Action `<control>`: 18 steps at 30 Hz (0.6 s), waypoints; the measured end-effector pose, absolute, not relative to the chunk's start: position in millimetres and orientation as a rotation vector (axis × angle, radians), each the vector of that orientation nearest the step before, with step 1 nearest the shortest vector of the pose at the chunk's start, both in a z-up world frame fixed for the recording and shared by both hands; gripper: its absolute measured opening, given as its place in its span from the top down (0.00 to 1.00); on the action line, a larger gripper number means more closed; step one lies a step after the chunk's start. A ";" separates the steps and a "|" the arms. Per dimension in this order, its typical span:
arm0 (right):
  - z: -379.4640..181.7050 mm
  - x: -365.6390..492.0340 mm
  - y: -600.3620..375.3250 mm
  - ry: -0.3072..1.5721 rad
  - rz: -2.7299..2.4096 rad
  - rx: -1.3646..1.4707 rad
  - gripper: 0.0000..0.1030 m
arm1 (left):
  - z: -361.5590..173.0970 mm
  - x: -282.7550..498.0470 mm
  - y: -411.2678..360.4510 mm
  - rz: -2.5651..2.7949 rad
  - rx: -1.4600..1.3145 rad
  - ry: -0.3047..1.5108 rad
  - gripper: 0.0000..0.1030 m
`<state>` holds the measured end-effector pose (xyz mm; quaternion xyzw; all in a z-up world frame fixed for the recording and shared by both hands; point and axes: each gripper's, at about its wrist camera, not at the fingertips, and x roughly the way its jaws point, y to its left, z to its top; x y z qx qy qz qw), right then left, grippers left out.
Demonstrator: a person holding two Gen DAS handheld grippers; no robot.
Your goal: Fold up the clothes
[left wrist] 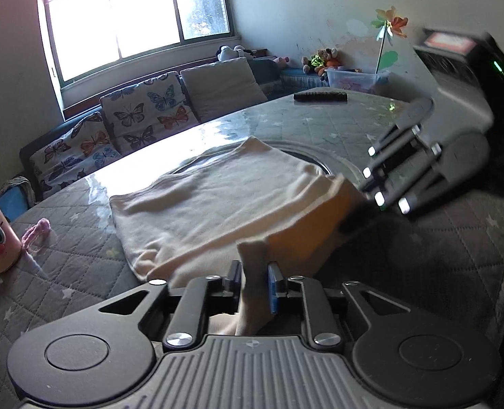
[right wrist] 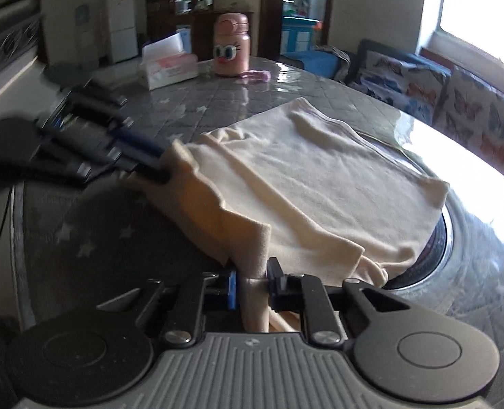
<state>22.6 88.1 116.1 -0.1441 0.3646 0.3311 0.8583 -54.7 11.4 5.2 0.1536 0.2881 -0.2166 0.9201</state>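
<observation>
Two grippers, left gripper (left wrist: 254, 281) and right gripper (right wrist: 251, 281), clamping cream garment (left wrist: 218, 201)

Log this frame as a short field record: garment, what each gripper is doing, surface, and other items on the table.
garment: cream cloth, mostly flat, near edge lifted
left gripper: jaws shut on one corner of the lifted edge
right gripper: jaws shut on the other corner
surface: grey quilted table under a glossy clear cover
other items: pink cartoon bottle, tissue box, dark remote
fold stage: near edge raised, not yet laid over
</observation>
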 end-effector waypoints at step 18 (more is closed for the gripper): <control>129.0 26.3 84.3 0.727 0.652 -0.221 0.91 | -15.2 -66.2 20.5 -0.381 0.441 0.604 0.93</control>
